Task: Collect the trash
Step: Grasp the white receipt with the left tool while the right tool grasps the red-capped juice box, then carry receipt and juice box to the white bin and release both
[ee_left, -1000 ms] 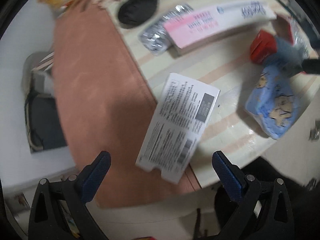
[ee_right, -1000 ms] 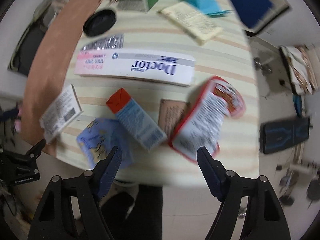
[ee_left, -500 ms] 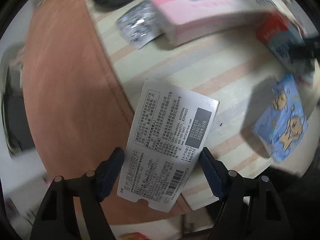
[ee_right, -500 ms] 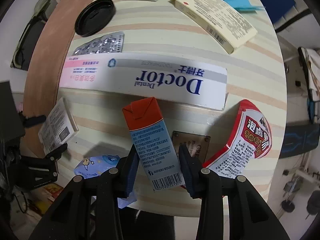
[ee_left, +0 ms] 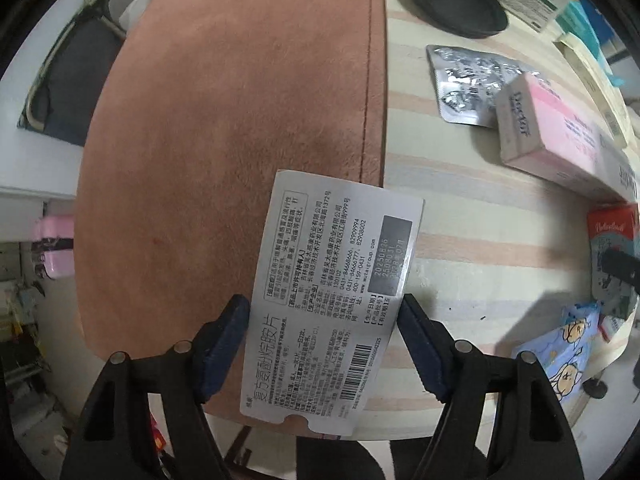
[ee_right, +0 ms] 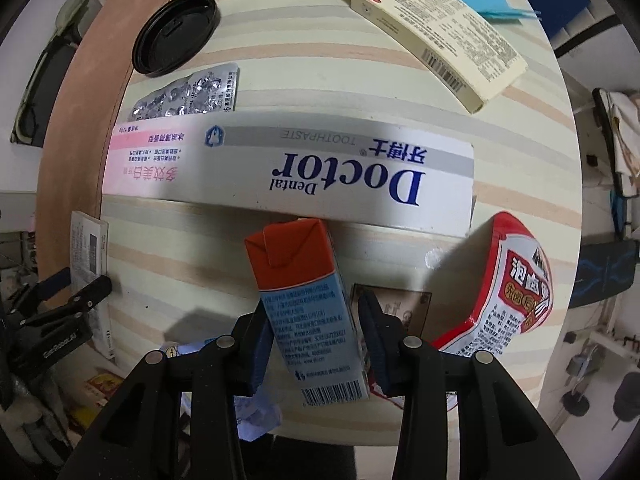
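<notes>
My left gripper (ee_left: 322, 344) is shut on a flat white medicine box (ee_left: 332, 292) printed with black text, held at the table's near edge. My right gripper (ee_right: 314, 340) is shut on a small red and blue carton (ee_right: 308, 300), lifted a little off the striped table (ee_right: 360, 48). The left gripper and its white box (ee_right: 90, 248) show at the left edge of the right wrist view. The red and blue carton (ee_left: 612, 248) shows at the right edge of the left wrist view.
On the table lie a long Doctor toothpaste box (ee_right: 292, 172), a silver blister pack (ee_right: 188, 96), a black lid (ee_right: 174, 32), a cream medicine box (ee_right: 436, 28), a red and white snack bag (ee_right: 508, 292), a blue cartoon wrapper (ee_left: 568, 352) and a brown mat (ee_left: 224, 160).
Both grippers have closed on their items. The left one has the white box between its fingers; the right one has lifted the carton toward the camera.
</notes>
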A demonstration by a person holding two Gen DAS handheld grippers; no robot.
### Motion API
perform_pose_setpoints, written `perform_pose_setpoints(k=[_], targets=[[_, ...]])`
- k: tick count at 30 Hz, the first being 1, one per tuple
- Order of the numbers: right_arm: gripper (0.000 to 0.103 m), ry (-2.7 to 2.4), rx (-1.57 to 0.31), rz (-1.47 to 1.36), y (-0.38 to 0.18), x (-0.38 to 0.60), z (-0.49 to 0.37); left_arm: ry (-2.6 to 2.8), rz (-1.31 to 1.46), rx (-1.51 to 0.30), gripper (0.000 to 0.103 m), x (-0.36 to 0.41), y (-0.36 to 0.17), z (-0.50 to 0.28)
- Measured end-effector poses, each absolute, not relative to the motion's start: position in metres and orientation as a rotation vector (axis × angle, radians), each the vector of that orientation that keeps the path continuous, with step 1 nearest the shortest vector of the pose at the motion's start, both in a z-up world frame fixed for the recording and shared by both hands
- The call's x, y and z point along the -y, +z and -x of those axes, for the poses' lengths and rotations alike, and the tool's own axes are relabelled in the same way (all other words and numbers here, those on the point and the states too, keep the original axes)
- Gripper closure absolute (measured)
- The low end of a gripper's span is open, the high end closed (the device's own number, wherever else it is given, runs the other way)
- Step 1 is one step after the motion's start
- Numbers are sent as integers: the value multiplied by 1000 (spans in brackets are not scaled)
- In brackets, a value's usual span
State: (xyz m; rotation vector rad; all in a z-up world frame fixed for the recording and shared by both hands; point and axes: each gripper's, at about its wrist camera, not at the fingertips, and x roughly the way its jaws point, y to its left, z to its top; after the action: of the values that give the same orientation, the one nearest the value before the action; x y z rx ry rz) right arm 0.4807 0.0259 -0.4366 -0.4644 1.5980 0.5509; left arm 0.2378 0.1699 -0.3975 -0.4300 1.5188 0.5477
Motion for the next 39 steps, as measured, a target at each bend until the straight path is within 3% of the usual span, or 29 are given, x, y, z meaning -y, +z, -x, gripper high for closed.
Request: perform_pose_setpoints(k=[11, 17, 24, 27, 31, 39], targets=[[66, 554, -1479, 369, -378, -18, -445, 612, 373, -1333, 30, -137, -327, -213], [67, 572, -1383, 259, -342, 2, -416, 558, 405, -1194, 30, -135, -243, -186], [67, 571, -1277, 109, -297, 38, -336, 368, 539, -1142, 30, -116, -223, -135], [67, 552, -1284, 59, -300, 64, -287, 293, 615, -1173, 30, -101, -236, -107], [67, 539, -1383, 6, -346, 98, -224, 234, 739, -1268, 30, -87, -286, -68], [67, 452, -1654, -21, -525, 135, -152, 272, 863, -1449, 30, -78, -446, -34]])
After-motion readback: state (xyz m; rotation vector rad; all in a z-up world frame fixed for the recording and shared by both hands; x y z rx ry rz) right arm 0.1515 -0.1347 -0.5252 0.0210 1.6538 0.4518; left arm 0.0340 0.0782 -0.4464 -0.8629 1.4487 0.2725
